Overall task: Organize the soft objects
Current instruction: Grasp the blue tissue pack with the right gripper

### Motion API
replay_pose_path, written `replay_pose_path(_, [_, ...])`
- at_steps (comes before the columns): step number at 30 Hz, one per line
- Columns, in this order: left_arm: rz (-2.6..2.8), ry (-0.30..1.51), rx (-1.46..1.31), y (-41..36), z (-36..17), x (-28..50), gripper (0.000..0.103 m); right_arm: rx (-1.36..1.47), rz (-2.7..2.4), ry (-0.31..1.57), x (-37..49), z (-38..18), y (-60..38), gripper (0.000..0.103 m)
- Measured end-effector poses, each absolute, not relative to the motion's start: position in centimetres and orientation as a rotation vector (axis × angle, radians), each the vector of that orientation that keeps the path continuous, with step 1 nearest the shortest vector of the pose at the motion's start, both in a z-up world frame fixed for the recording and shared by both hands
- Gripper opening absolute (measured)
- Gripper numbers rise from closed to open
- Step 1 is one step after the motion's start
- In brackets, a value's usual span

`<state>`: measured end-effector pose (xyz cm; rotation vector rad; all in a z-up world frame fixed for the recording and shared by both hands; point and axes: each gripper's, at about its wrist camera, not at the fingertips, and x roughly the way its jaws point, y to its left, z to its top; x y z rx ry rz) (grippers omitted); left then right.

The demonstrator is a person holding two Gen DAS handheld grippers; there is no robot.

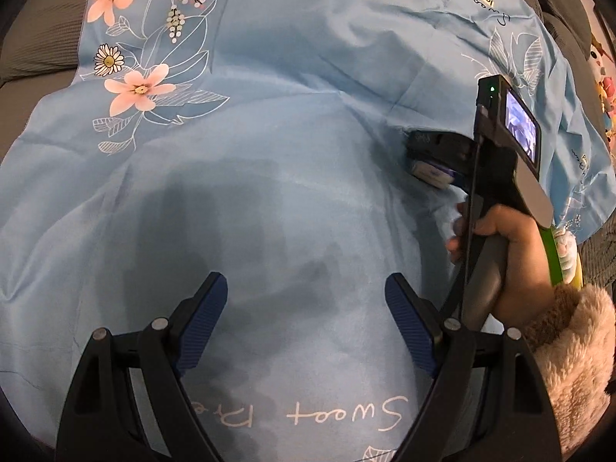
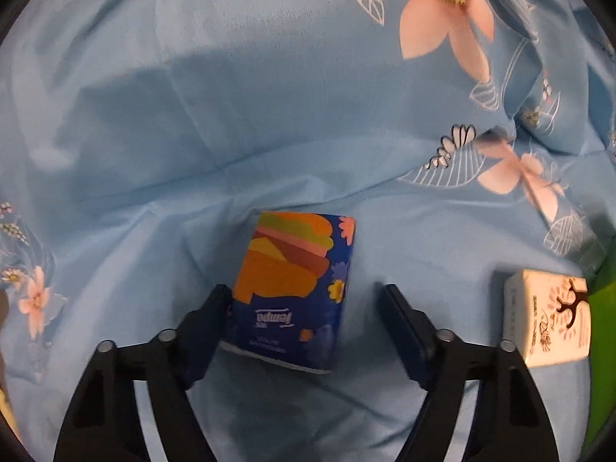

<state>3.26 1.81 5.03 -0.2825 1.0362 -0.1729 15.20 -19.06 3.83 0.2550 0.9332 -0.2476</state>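
Softness suits me: the dark-blue, orange-patterned tissue pack (image 2: 296, 292) is light and squashy; my right claw (image 2: 304, 296), spread, should pinch its long sides.

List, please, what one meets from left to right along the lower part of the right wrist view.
left finger → blue tissue pack → right finger → white tissue pack → green thing at the edge. All lie on the blue floral sheet.

Smooth matt cloth sheet (image 2: 192, 115), glossy plastic-wrapped tissue pack (image 2: 292, 292)
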Motion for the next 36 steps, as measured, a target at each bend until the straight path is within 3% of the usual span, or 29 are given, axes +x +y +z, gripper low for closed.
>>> replay_pose_path(5, [-0.157, 1.041, -0.257, 1.7, 4.9, 3.1, 0.083, 0.224, -0.211, 0.929, 13.3, 4.6, -19.0, 0.052])
replay_pose_path(14, [-0.147, 1.045, -0.254, 1.1, 4.7, 2.1, 0.083, 0.206, -0.005, 0.987, -1.3, 7.8, -18.1, 0.053])
replay_pose_path(19, [-0.223, 1.041, -0.237, -0.6, 4.9, 0.9, 0.083, 0.258, 0.013, 1.068, -6.3, 6.2, -19.9, 0.054])
replay_pose_path(24, [-0.283, 1.045, -0.228, -2.1, 4.9, -0.5, 0.083, 0.236, 0.011, 1.074, -8.0, 5.8, -21.6, 0.079])
replay_pose_path(28, [-0.395, 1.061, -0.284, -3.7, 4.8, -1.8, 0.081, 0.355, 0.003, 0.988, -9.1, 7.2, -24.4, 0.079])
replay_pose_path(30, [-0.455, 1.071, -0.272, -5.3, 4.6, -2.5, 0.077, 0.425, 0.017, 0.956, -9.3, 7.5, -25.7, 0.077])
replay_pose_path(32, [-0.489, 1.07, -0.248, -6.7, 4.4, -3.1, 0.067, 0.486, 0.026, 0.948, -8.9, 7.5, -26.6, 0.058])
replay_pose_path(36, [-0.562, 1.107, -0.272, -8.8, 3.3, -3.4, 0.043, 0.558, 0.085, 0.967, -7.8, 6.4, -26.7, 0.052])
